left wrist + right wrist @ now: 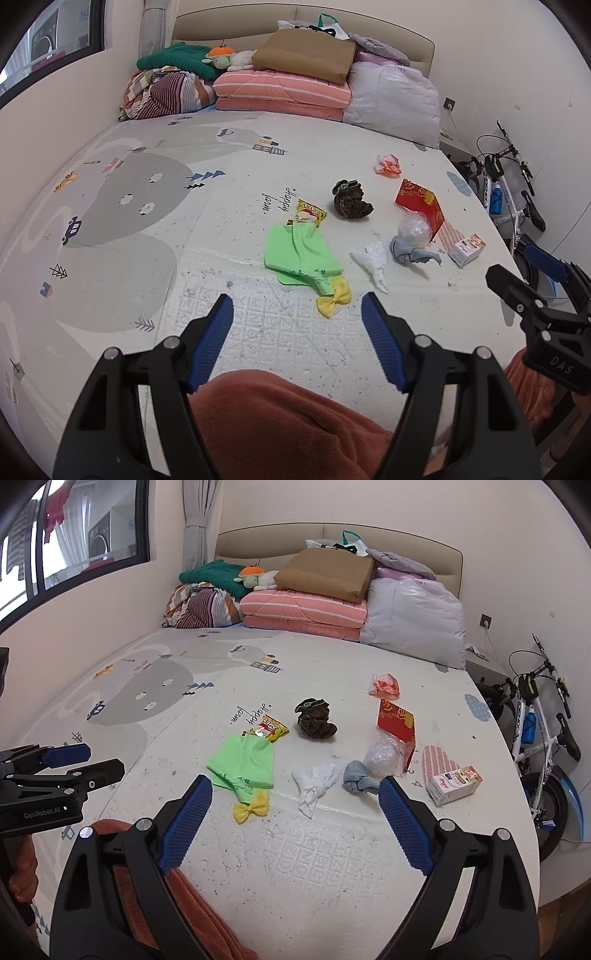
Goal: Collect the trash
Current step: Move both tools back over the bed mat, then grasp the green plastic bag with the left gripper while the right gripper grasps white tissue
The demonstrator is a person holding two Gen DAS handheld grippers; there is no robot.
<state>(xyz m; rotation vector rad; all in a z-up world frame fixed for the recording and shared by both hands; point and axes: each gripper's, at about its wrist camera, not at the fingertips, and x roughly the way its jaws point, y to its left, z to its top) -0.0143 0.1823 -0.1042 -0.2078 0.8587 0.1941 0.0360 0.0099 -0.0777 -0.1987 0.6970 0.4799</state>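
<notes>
**Litter scattered on the bed mat**

A flat green plastic bag [301, 254], crumpled white tissue [373, 263], glossy snack wrapper [311, 213] and small carton [467, 249] lay on the embossed foam mat [258, 332]. Both the left hand-held gripper [297, 306] and right hand-held gripper [295, 797] hung open and empty, just nearer than the litter.

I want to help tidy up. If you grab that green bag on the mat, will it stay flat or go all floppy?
Probably floppy: the green bag looks like thin plastic film lying creased and folded on the mat, so it should droop from wherever it is pinched. It is likely very light. A snack wrapper overlaps its far edge, so pulling the bag may drag that along.
</notes>
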